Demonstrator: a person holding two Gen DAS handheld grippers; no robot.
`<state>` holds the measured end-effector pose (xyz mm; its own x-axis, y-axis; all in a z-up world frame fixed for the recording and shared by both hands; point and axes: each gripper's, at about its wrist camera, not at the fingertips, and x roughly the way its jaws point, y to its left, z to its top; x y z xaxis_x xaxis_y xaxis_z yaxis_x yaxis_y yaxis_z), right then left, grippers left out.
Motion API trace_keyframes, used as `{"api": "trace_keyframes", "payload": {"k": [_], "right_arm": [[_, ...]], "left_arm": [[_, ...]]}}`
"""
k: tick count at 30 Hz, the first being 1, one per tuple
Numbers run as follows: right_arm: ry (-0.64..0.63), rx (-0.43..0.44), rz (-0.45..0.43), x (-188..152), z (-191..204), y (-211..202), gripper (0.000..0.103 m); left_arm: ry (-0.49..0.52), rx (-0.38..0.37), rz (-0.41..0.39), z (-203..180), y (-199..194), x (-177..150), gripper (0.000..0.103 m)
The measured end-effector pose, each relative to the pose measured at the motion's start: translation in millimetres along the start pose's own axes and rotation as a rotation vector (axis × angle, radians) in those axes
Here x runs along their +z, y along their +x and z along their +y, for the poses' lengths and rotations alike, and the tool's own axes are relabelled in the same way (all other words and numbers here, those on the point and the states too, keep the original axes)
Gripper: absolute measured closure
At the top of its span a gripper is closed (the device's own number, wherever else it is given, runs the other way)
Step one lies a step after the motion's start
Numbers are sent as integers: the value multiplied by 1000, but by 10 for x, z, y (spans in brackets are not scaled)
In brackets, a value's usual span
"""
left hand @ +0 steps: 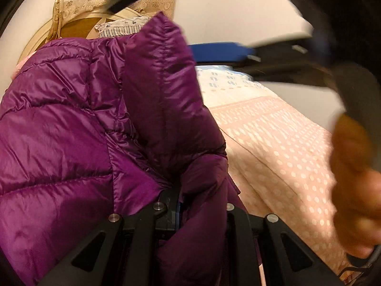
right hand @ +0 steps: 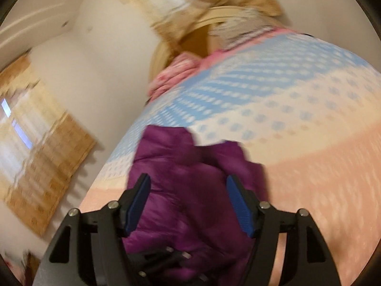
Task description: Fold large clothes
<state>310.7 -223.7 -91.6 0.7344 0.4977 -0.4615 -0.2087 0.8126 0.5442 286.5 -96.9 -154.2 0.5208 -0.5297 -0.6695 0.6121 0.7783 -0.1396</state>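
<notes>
the left gripper is pinched on a fold of the purple quilted down jacket; its fingers stand close together with the shiny cloth bunched between and over them, so that only a sliver of blue pad shows by the black finger. the jacket rises from that grip and fills the left half of the left wrist view, one puffy panel standing up like a ridge in the middle and the quilted body billowing to the left.

the right gripper has its jaws spread wide, the blue ribbed pads standing apart on either side. purple jacket cloth lies between and beyond them, but neither pad presses on it that can be seen; the view is blurred. part of another black mechanism shows low between the fingers, against the purple cloth.

the jacket lies heaped on a bed, on a bedspread patterned with pale dots: a peach band nearest, then cream, then light blue farther off. in the left wrist view the same peach dotted bedspread runs to the right of the jacket, and a blurred hand shows at the right edge beside a dark, smeared gripper shape with a blue pad.

beyond the bed are a curved wooden headboard, a striped pillow, a bundle of pink cloth and beige patterned curtains against a plain wall.
</notes>
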Motion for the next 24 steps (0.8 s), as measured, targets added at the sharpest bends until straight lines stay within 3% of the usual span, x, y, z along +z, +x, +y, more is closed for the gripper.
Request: {"api": "trace_keyframes", "payload": {"k": [2, 5, 8, 13, 16, 19, 22, 24], "right_arm": [[-84, -48, 71, 58, 74, 293, 34], [-67, -112, 146, 52, -110, 633, 46], [-67, -187, 203, -40, -322, 844, 49], [-62, -184, 227, -203, -457, 960, 49], [-62, -176, 229, -250, -514, 979, 49], [-52, -164, 229, -261, -566, 974, 49], [-65, -165, 228, -272, -533, 978, 49], [-83, -172, 223, -293, -526, 987, 49]], "left_arm": [[-1, -1, 2, -27, 0, -17, 88], [2, -5, 3, -17, -8, -27, 88], [21, 2, 12, -56, -1, -26, 88], [68, 59, 3, -200, -165, -111, 88], [145, 76, -7, -335, -394, -235, 88], [176, 47, -1, -395, -650, -378, 88], [119, -11, 2, -284, -906, -439, 88], [76, -80, -42, -164, -1172, -445, 88]]}}
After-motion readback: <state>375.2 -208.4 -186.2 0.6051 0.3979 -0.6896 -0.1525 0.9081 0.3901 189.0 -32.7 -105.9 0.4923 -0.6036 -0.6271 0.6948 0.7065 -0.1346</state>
